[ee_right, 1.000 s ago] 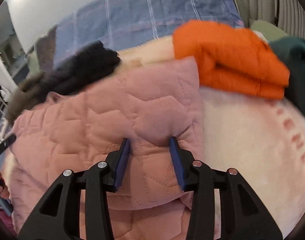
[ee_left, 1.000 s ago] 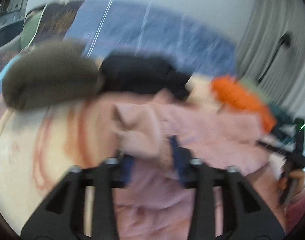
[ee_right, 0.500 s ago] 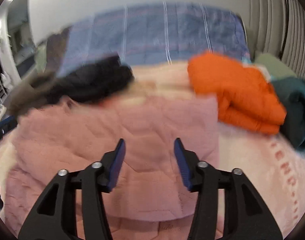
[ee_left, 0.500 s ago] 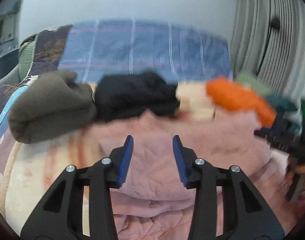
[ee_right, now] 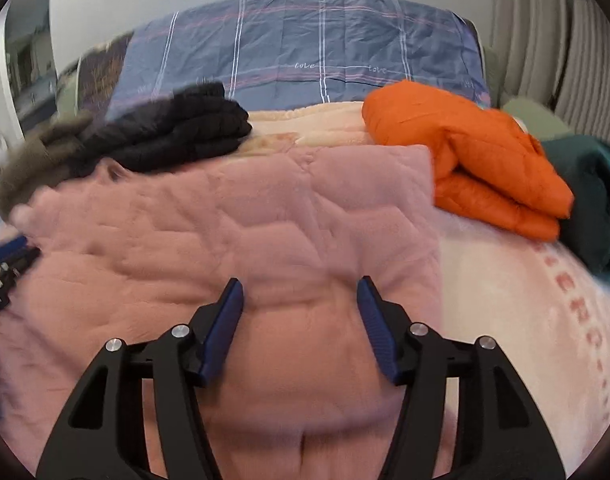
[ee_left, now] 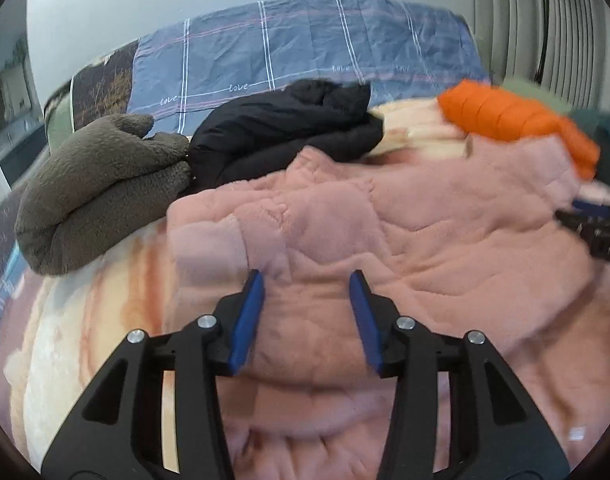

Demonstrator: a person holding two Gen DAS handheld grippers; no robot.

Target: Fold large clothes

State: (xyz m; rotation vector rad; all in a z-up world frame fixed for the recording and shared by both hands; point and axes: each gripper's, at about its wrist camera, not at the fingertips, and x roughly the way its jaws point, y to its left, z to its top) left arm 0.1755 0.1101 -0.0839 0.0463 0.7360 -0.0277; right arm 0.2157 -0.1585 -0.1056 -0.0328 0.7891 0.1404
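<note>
Pink coat (ee_left: 405, 236) laid flat across the blanket (ee_right: 525, 320) on the bed, seen from both wrists. The left gripper (ee_left: 307, 292) and right gripper (ee_right: 299, 300) are poised over the near part of the coat, each with its jaws opening and about half spread; pink fabric shows between the blue pads, but no fold is pinched and nothing is held.

Step in hand — judged to be a release after one fold, before the next hold is taken. It would be done well if both grippers were lifted clear before being shifted, so that the plush surface is not dragged out of its fold, and if the next pinch were taken at an edge, not on the padded middle, where the fabric is thick and likely to slip.

Edges and room — the coat's right edge is seen in the right view, with bare blanket beyond it. The far edge is crowded: a black garment (ee_left: 289, 128) and a brown fleece (ee_left: 101, 192) lie at the far left, an orange jacket (ee_right: 465, 156) at the far right, its near corner touching the coat. Open room is therefore found toward the near side and the right.
</note>
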